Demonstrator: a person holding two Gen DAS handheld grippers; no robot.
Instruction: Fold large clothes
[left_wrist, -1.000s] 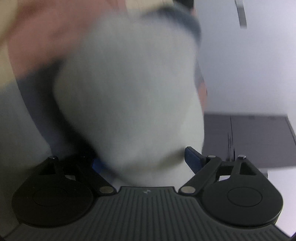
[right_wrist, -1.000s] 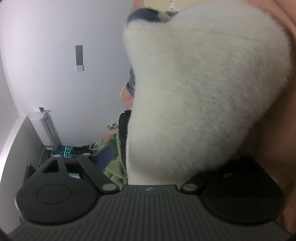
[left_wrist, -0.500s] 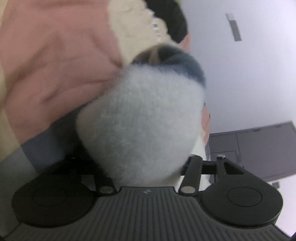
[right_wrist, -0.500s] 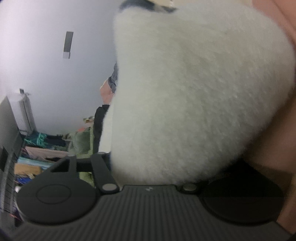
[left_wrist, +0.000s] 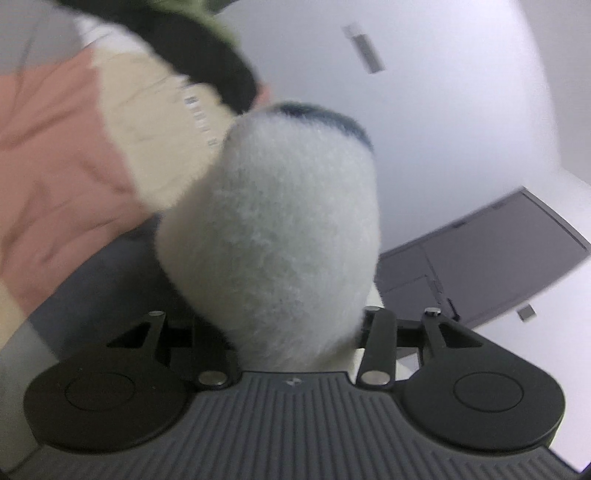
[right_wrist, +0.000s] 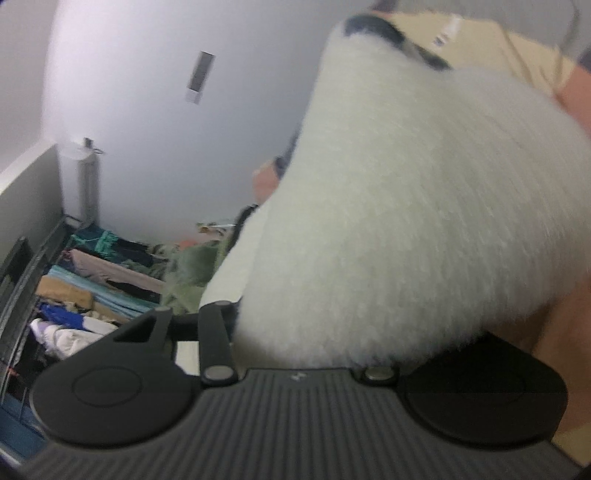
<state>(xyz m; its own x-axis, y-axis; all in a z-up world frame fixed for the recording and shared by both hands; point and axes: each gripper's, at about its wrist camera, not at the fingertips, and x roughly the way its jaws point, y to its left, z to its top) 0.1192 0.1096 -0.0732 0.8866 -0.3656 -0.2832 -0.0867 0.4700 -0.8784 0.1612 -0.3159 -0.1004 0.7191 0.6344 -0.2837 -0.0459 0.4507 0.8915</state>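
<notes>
A large colour-block garment with a fluffy white fleece lining fills both views. In the left wrist view the fleece (left_wrist: 273, 251) bulges over my left gripper (left_wrist: 291, 332), which is shut on it; pink (left_wrist: 48, 155) and cream (left_wrist: 147, 129) panels spread to the left. In the right wrist view the fleece (right_wrist: 399, 221) covers my right gripper (right_wrist: 303, 343), which is shut on it; pink cloth (right_wrist: 561, 339) hangs at the right. The fingertips of both grippers are hidden under the fleece.
A white wall (left_wrist: 443, 110) stands behind, with a grey cabinet (left_wrist: 487, 258) at the right in the left wrist view. A pile of assorted clothes (right_wrist: 110, 273) lies at lower left in the right wrist view. A dark garment (left_wrist: 207, 48) lies above the cream panel.
Both grippers closed onto the fleece and have swung with it: the views rotated, the wall and cabinet tilted, and the clothes pile came into view on the right side.
</notes>
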